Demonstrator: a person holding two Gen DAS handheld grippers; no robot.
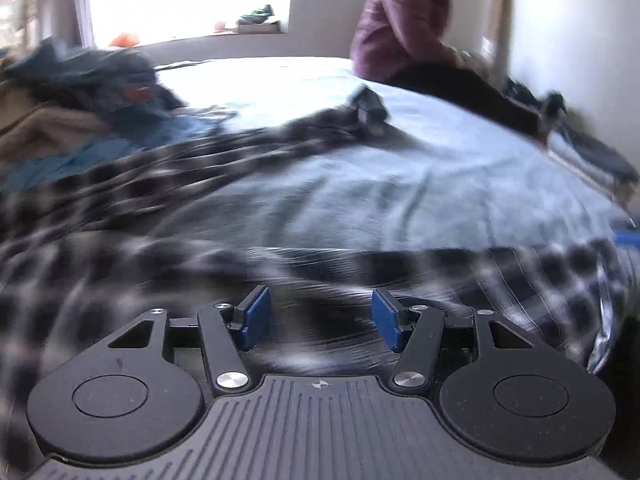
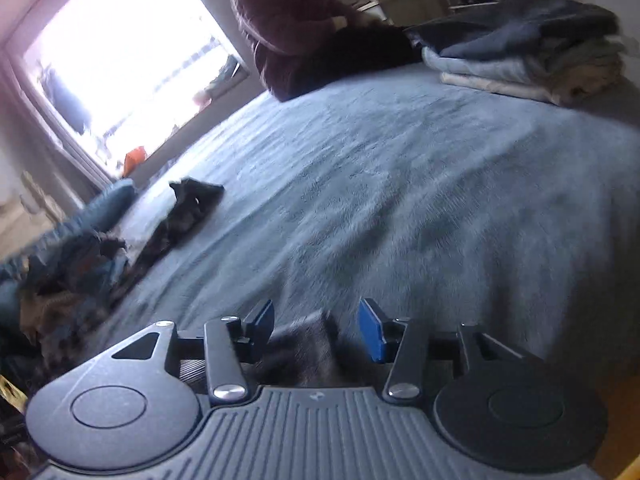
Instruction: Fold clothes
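A black-and-white checked shirt (image 1: 132, 248) lies spread and blurred over the near part of a pale blue bed (image 1: 400, 168); one sleeve runs back to a dark cuff (image 1: 366, 106). My left gripper (image 1: 322, 314) hangs open just above the checked cloth, nothing between its blue pads (image 1: 256, 316). In the right wrist view my right gripper (image 2: 318, 328) is open, with a fold of the checked shirt (image 2: 308, 348) lying loose between its fingers. The same sleeve (image 2: 184, 208) stretches across the bed at left.
A heap of unfolded clothes (image 1: 68, 92) sits at the left. Folded clothes are stacked (image 2: 532, 60) at the bed's far right. A person in a purple jacket (image 1: 404, 20) sits on the far edge. A bright window (image 2: 120, 60) is behind.
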